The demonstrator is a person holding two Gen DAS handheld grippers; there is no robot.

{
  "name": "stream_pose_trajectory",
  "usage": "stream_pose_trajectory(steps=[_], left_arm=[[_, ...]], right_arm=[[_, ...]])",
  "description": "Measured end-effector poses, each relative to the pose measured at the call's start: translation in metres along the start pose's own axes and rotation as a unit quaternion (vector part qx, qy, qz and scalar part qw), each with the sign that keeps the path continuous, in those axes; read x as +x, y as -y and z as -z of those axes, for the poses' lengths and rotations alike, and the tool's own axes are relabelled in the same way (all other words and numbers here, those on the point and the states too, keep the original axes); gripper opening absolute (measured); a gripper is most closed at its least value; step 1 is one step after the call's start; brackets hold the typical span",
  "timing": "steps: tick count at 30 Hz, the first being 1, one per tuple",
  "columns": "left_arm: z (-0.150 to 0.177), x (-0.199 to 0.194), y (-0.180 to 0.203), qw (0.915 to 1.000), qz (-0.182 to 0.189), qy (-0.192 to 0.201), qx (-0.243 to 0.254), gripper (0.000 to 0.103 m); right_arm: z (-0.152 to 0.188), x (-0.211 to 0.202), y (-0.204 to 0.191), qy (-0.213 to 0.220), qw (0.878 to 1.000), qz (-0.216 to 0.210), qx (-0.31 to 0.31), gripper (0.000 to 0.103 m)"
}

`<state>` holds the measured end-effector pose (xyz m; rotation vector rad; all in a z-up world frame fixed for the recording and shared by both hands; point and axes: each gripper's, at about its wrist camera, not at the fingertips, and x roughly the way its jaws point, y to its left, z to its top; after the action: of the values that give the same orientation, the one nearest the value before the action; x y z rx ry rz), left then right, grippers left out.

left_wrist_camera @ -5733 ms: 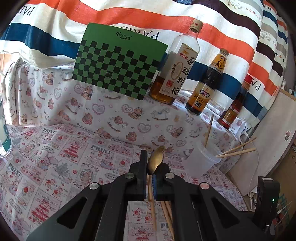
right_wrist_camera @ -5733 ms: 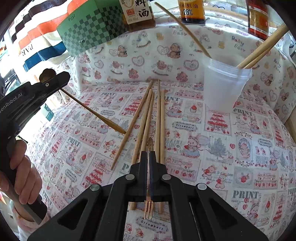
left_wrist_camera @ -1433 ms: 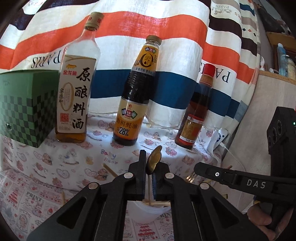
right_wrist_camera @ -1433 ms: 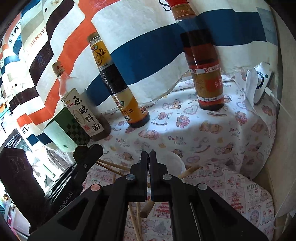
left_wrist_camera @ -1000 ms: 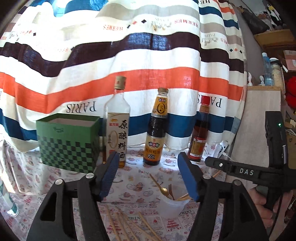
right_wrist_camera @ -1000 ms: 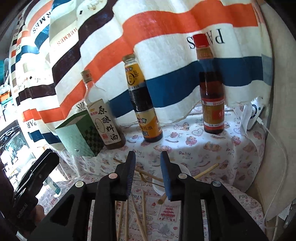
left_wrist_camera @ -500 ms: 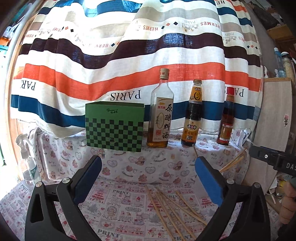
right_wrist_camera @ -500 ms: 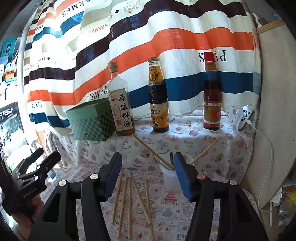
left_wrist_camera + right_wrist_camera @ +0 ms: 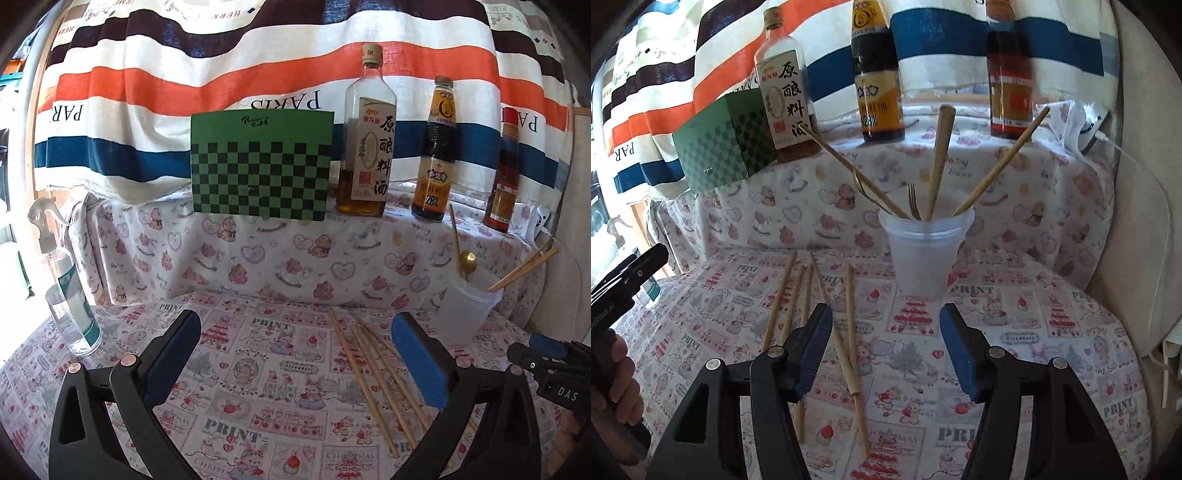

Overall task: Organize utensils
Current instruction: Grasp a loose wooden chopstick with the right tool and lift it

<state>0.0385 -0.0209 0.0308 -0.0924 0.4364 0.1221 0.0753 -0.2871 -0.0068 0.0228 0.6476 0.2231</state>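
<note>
Two utensils, the spoon and fork, now stand in the plastic cup at twelve o'clock, both grippers' jaws just opened empty, leaving chopsticks loose at ten o'clock.

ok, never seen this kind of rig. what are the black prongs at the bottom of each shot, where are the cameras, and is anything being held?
No robot arm here. A person holds a two-finger gripper in each hand, and a fisheye camera on each looks forward along its fingers. The black prongs with blue pads are those fingers.

In the left wrist view you see the left gripper, wide open and empty, with the other tool at the right edge. In the right wrist view the right gripper is also open and empty; both have just been opening.

On the patterned tablecloth lie loose chopsticks. Behind them stands a clear plastic cup holding chopsticks, a fork and a spoon. On the ledge behind are a green checked box and three bottles. A spray bottle stands at the left.
</note>
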Motion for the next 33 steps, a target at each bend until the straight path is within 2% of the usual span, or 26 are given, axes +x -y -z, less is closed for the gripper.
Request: stream_pose_trajectory(steps=[6,9,11,14,15,17,20,24,27,28,30,33], left_arm=[[0.005,0.016,-0.007,0.9994,-0.015,-0.03,-0.011,0.102],[0.005,0.019,-0.009,0.9992,-0.024,-0.031,-0.01,0.102],[0.005,0.019,-0.011,0.9991,-0.021,-0.035,-0.012,0.102],[0.006,0.022,-0.01,0.9985,-0.007,-0.051,-0.015,0.102],[0.007,0.025,-0.008,0.9977,-0.004,-0.066,-0.012,0.102],[0.012,0.034,-0.002,0.9945,-0.008,-0.104,0.004,0.102],[0.019,0.045,0.004,0.9918,-0.004,-0.127,0.015,0.102],[0.025,0.051,0.008,0.9899,-0.013,-0.139,0.028,0.102],[0.026,0.052,0.008,0.9893,-0.016,-0.143,0.027,0.102],[0.026,0.052,0.008,0.9892,-0.017,-0.143,0.029,0.102],[0.026,0.052,0.008,0.989,-0.016,-0.144,0.03,0.102],[0.025,0.052,0.008,0.9893,-0.011,-0.143,0.029,0.102]], right_arm=[[0.008,0.011,-0.008,-0.028,0.999,-0.018,-0.011,0.063],[0.015,0.026,-0.014,-0.073,0.996,-0.042,-0.019,0.066],[0.02,0.035,-0.018,-0.099,0.994,-0.051,-0.02,0.066],[0.027,0.043,-0.025,-0.115,0.992,-0.038,-0.041,0.066],[0.029,0.045,-0.029,-0.122,0.99,-0.036,-0.054,0.063],[0.034,0.05,-0.035,-0.144,0.986,-0.039,-0.072,0.046],[0.038,0.058,-0.036,-0.164,0.983,-0.039,-0.078,0.033],[0.039,0.062,-0.03,-0.174,0.982,-0.041,-0.066,0.027],[0.04,0.063,-0.032,-0.174,0.982,-0.038,-0.07,0.019],[0.041,0.063,-0.034,-0.171,0.982,-0.03,-0.077,0.012],[0.04,0.063,-0.036,-0.164,0.983,-0.02,-0.082,0.011],[0.035,0.053,-0.036,-0.143,0.986,-0.027,-0.077,0.01]])
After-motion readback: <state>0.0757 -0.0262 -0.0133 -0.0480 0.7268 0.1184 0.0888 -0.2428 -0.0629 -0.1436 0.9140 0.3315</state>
